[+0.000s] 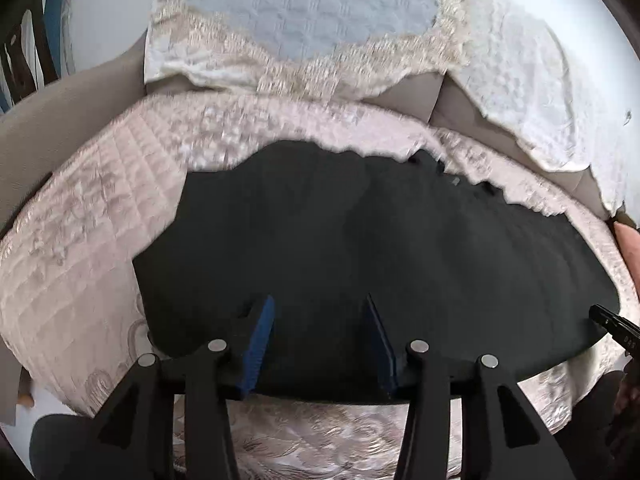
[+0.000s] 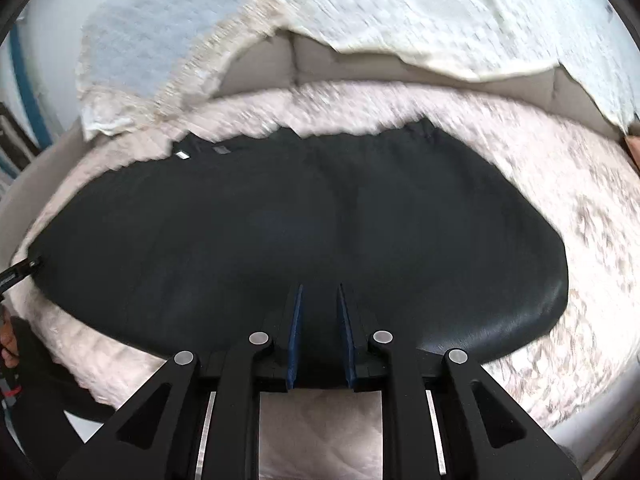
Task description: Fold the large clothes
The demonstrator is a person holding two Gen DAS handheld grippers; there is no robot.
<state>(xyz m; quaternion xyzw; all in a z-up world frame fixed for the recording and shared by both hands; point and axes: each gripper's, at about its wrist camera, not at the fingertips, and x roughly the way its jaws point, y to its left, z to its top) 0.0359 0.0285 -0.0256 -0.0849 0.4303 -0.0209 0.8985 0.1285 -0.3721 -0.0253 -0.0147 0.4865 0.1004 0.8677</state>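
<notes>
A black garment (image 1: pixel 360 240) lies spread flat on the pink quilted sofa seat (image 1: pixel 80 220), its near edge folded smooth and rounded. My left gripper (image 1: pixel 320 300) hovers over that near edge with its blue pads (image 1: pixel 260 344) wide apart and nothing pinched. In the right wrist view the same garment (image 2: pixel 280 232) fills the middle. My right gripper (image 2: pixel 320 286) stands just over its near edge, open by a narrow gap, with cloth visible beyond the pads but not clamped. Each gripper's tip shows at the other view's side: right gripper (image 1: pixel 612 324), left gripper (image 2: pixel 20 270).
White lace-trimmed covers (image 1: pixel 520 60) (image 2: pixel 440 8) drape the beige sofa backrest (image 1: pixel 404 100) behind the seat. The quilted seat cover (image 2: pixel 580 220) extends around the garment on all sides. A pinkish cushion (image 1: pixel 630 240) touches the right edge. Part of a hand (image 2: pixel 8 344) shows at far left.
</notes>
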